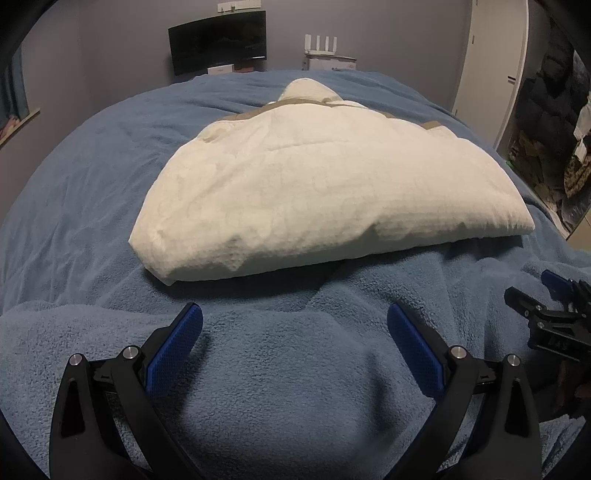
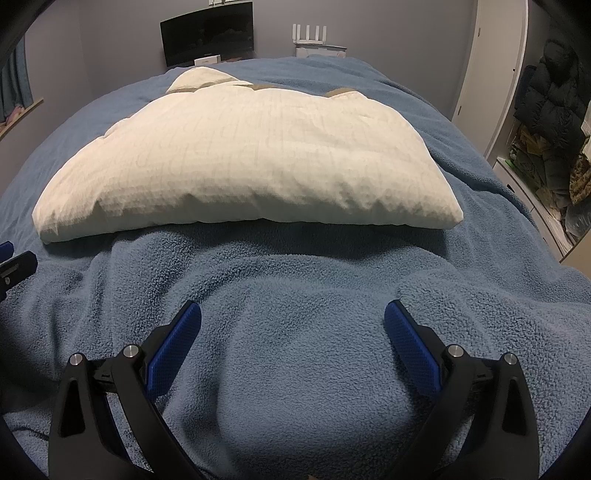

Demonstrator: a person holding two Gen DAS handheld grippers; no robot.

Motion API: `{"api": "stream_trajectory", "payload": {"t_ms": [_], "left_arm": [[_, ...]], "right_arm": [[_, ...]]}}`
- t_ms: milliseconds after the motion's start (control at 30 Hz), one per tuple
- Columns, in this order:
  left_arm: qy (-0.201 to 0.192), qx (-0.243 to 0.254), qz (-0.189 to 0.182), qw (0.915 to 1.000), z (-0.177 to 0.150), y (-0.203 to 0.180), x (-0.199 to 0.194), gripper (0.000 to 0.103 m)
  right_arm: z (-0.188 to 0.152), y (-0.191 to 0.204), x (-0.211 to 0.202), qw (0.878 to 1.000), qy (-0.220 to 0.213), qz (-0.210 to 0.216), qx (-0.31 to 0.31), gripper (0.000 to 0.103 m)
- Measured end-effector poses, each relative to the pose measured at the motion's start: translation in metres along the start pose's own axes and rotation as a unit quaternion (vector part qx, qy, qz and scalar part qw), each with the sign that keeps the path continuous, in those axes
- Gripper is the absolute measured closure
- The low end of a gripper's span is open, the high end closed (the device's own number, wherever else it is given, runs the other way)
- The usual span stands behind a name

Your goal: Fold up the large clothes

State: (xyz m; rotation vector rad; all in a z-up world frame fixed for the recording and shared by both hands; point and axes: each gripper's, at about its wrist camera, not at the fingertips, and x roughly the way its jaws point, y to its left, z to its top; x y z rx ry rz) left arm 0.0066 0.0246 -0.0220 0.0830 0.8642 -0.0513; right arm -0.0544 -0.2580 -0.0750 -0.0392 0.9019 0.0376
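Bedding of blue fleece (image 1: pixel 288 369) is seen in the left wrist view, and the cream garment (image 1: pixel 325 192), folded into a thick bundle, lies on it beyond the left gripper (image 1: pixel 295 325), whose jaws are spread wide and empty. Seen from the right wrist, the garment (image 2: pixel 243 162) lies ahead and leftward of the right gripper (image 2: pixel 293 321), likewise wide apart and holding nothing.

Both wrist cameras sit low over the blue fleece blanket (image 1: pixel 92 206), facing the far wall. Left view stands left of right view. Shared: folded white garment (image 1: pixel 325 192), monitor (image 2: pixel 207 33).
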Motion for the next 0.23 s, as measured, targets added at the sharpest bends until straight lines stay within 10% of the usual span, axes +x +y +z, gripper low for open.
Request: {"api": "stream_trajectory", "payload": {"t_ms": [233], "left_arm": [[0.006,-0.003,0.006,1.0000,0.0022,0.0044,0.0018,0.007]], "right_arm": [[0.0015,-0.0029,0.0006,1.000,0.003,0.002,0.002,0.008]]}}
